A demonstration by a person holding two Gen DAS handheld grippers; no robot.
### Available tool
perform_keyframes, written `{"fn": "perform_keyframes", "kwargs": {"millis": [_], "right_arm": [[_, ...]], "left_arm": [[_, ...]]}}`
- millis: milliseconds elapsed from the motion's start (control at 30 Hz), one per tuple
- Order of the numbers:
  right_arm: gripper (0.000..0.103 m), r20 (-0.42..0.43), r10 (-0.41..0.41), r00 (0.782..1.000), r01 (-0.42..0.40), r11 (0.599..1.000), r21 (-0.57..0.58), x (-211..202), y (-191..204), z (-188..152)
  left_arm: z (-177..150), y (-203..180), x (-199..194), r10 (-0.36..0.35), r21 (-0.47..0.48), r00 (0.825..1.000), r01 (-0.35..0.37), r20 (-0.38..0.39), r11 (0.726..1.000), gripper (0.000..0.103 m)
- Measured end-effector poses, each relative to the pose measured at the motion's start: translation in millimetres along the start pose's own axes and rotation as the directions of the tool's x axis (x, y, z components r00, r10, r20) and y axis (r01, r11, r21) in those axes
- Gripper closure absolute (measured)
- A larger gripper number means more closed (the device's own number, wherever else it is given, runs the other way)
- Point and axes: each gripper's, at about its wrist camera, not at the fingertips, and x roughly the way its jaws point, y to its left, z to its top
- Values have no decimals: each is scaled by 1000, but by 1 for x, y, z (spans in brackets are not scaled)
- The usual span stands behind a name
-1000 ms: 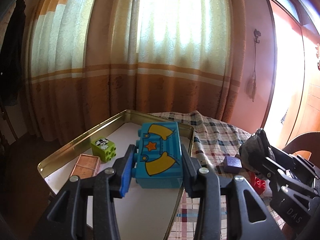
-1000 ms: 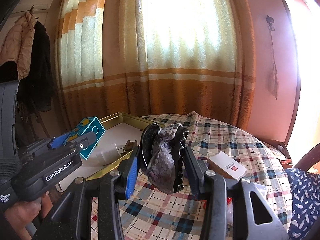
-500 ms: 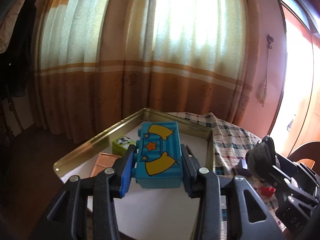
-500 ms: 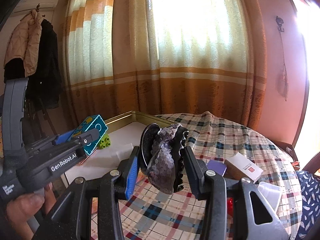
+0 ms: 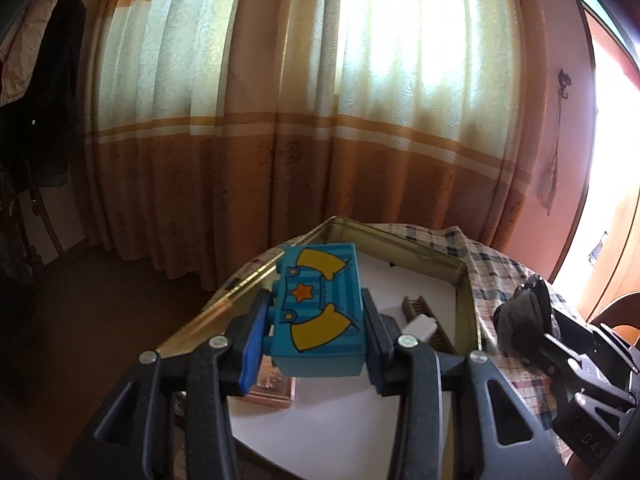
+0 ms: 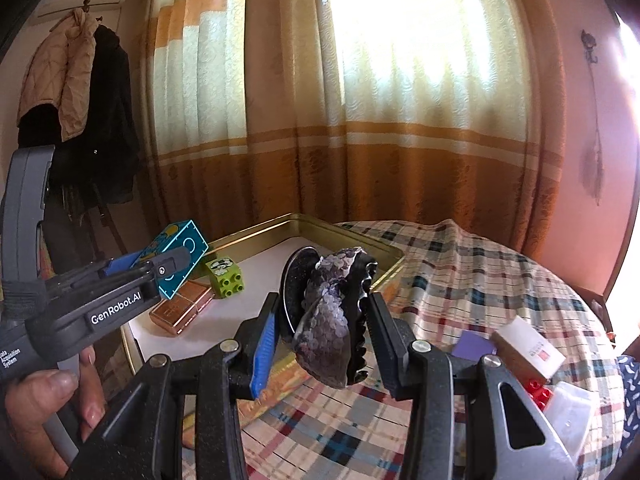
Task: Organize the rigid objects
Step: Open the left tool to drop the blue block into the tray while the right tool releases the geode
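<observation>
- Orange-and-cream curtains (image 6: pixel 360 120) hang behind a table with a plaid cloth (image 6: pixel 460 272); a small white box (image 6: pixel 528 350) and red brick (image 6: pixel 538 390) lie on it.
- A shallow gold metal tray (image 6: pixel 352 236) holds a green studded brick (image 6: pixel 225 276) and a copper-coloured flat box (image 6: pixel 180 312).
- The left gripper (image 5: pixel 316 332) clamps a blue printed brick (image 5: pixel 320 312) above the tray.
- The right gripper (image 6: pixel 320 344) pinches a scaly purple hair clip (image 6: pixel 328 320) beside the tray.
</observation>
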Motion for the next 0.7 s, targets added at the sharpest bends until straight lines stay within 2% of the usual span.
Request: {"fn": "perform_keyframes", "kwargs": {"millis": [400,700], "right_arm": [[57,-74,47,996,-49,999,-22,42,15,23],[57,-139,54,989,-60,998,-37,70,22,33]], "left_arm": [[4,7,29,32,40,993,-27,-118,999,62],[2,2,38,35,64,986,-24,-166,998,62]]}}
